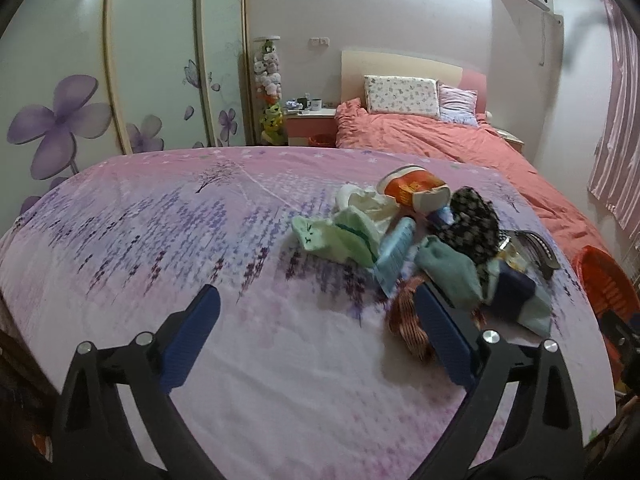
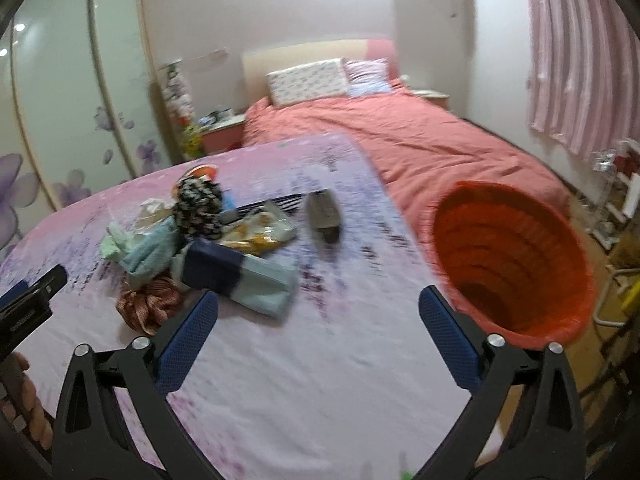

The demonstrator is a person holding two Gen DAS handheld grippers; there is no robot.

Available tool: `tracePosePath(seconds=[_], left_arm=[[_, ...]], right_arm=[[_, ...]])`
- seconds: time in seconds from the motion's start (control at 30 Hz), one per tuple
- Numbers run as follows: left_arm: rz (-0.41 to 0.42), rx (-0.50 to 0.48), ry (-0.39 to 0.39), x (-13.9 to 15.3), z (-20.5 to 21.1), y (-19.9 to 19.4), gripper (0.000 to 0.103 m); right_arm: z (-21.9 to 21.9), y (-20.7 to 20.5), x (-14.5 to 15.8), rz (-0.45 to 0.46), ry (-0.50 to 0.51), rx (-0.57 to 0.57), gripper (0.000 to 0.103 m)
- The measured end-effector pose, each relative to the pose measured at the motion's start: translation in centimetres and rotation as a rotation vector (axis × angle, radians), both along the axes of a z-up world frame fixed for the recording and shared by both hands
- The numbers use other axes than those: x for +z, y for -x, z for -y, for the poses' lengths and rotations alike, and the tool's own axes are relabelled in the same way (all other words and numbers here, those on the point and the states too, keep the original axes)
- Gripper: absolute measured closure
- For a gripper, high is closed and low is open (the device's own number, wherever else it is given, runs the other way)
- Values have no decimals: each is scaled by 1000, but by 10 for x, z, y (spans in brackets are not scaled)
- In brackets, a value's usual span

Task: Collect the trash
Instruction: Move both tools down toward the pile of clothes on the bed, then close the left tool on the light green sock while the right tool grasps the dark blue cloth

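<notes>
Trash heap on lavender cloth, both claws released

Left gripper (image 1: pixel 316 312) and right gripper (image 2: pixel 318 320) spread wide, nothing btwn pads. Beyond: jumbled trash pile (image 1: pixel 420 240) mid-cloth w/ crumpled wrappers, socks, orange cup (image 1: pixel 414 190). Orange basket (image 2: pixel 512 260) off tablecloth (image 1: pixel 160 240) edge, right. Coral bed (image 2: pixel 420 140) behind.

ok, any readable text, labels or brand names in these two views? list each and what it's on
None can be read.
Orange cup: pale print on its side, too blurred to read.
Light blue packet: dark marks, too small to make out.
Yellow snack wrapper: printing smeared by motion blur.
Mugs on the nightstand: too far off to show any lettering.
</notes>
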State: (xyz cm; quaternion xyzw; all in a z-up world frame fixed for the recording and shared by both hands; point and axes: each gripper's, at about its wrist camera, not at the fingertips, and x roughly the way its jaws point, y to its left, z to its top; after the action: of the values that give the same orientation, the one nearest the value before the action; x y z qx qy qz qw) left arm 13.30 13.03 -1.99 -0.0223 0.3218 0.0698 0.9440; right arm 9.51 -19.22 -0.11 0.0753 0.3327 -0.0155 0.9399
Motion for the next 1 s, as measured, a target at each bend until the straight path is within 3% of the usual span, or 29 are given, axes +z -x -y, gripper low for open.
tracePosePath(seconds=[0.27,0.57,0.7,0.83,0.9,1.0], left_arm=[[-50,-39,3,-12,-3,-62,17],[-128,-43,30,-30,-4,-117,37],[-161,-51,38,-39,-6,-129,60],[-191,-62,96,-47,-18,-132,84],[-189,-74,106,-48,-26,-126,89],[-191,-95,112,-50,-40,-114,90]], right_arm=[[-22,-61,-26,-85,-9,118,16],[-42,-89,-37,-139,45,202,18],[-47,-95,-43,-172,48,234,33],[-44,-90,-45,-182,28,243,50],[-41,-87,-45,-184,18,238,60],[-35,-83,-46,-185,-16,232,65]])
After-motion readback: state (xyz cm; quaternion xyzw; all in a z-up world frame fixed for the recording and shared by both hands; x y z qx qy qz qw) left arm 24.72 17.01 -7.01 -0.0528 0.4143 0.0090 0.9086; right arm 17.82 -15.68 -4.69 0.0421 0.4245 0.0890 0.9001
